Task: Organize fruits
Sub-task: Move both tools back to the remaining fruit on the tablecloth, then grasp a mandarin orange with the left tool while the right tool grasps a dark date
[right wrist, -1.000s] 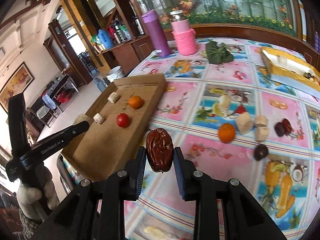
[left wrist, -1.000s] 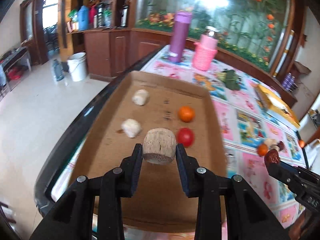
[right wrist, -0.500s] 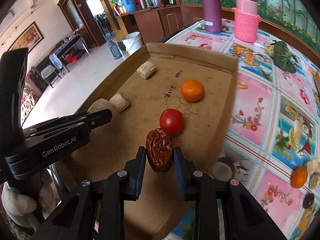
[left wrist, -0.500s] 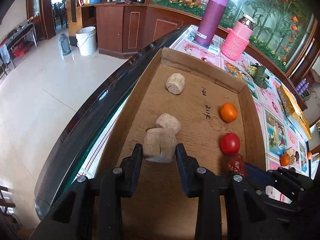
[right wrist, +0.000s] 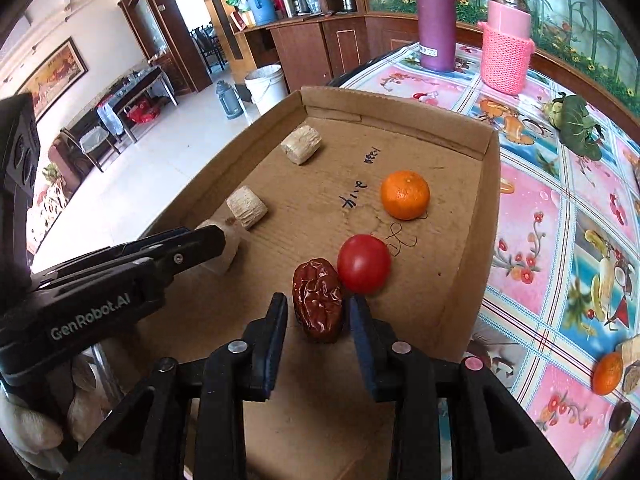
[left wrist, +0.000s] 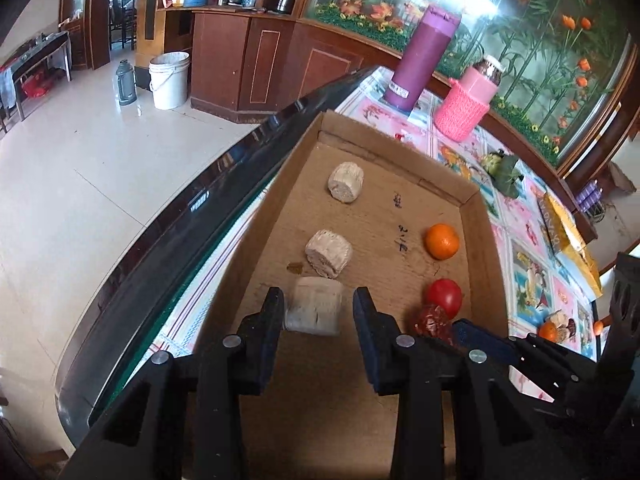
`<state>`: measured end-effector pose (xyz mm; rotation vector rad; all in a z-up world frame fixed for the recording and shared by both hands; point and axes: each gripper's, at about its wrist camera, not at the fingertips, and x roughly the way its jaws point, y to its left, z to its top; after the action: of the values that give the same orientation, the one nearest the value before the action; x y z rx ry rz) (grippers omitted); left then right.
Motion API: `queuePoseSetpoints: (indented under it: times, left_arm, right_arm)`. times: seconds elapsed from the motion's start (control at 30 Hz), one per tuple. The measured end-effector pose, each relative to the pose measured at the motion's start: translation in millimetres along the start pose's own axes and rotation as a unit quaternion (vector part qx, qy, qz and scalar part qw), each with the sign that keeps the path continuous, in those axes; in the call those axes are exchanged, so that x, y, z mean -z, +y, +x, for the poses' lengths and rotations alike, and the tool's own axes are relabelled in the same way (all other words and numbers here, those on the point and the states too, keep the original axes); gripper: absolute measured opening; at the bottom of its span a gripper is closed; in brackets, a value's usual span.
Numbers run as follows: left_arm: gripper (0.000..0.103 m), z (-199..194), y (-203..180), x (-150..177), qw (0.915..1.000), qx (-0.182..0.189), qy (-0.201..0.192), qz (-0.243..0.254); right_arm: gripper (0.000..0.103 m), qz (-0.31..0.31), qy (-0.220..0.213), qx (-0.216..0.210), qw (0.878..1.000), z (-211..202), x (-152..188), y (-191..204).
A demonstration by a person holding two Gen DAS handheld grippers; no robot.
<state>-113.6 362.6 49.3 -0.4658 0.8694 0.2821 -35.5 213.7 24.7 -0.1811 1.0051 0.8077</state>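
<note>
A cardboard tray (left wrist: 478, 248) (right wrist: 472, 280) holds two beige chunks (left wrist: 329, 253) (left wrist: 346, 182), an orange (left wrist: 441, 241) (right wrist: 405, 195) and a red tomato (left wrist: 444, 296) (right wrist: 363, 263). My left gripper (left wrist: 318, 307) is open around a third beige chunk (left wrist: 314, 311) that rests on the tray floor. My right gripper (right wrist: 319, 310) is open around a wrinkled red date (right wrist: 318, 305) lying on the tray against the tomato. The date also shows in the left wrist view (left wrist: 432, 321).
A purple bottle (left wrist: 422, 57) and a pink knitted-sleeve flask (left wrist: 466, 104) stand on the flowered tablecloth beyond the tray. More fruit (right wrist: 608, 372) lies at the right on the table. The table edge (left wrist: 180, 216) drops to the floor on the left.
Both grippers lowered into the tray and opened. The beige chunk and the date now rest on the tray floor between the spread fingers.
</note>
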Motion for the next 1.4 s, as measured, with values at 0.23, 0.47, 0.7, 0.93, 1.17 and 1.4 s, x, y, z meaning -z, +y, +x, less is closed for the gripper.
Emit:
queuePoseSetpoints:
  times: [0.23, 0.47, 0.7, 0.93, 1.17, 1.4]
  left_arm:
    - [0.075, -37, -16, 4, 0.9988, 0.015, -0.046, 0.000]
    - [0.080, -72, -64, 23, 0.9922, 0.097, -0.061, 0.048]
    - [0.080, -76, -117, 44, 0.9884, 0.110, -0.047, 0.093]
    - [0.080, -44, -170, 69, 0.9830, 0.120, 0.008, 0.139]
    - [0.080, -23, -201, 89, 0.9733, 0.140, 0.019, 0.181]
    - [0.079, 7, -213, 90, 0.9734, 0.120, 0.045, 0.190]
  right_arm:
    - [0.052, 0.030, -0.046, -0.009, 0.998, -41, 14, -12]
    - [0.070, 0.088, -0.105, 0.000, 0.991, -97, 46, -54]
    - [0.076, 0.123, -0.140, 0.104, 0.977, -169, 102, -130]
    - [0.076, 0.194, -0.132, 0.165, 0.958, -203, 147, -210]
    - [0.076, 0.237, -0.118, 0.153, 0.952, -194, 164, -248]
    - [0.070, 0.200, -0.095, 0.132, 0.966, -164, 145, -238]
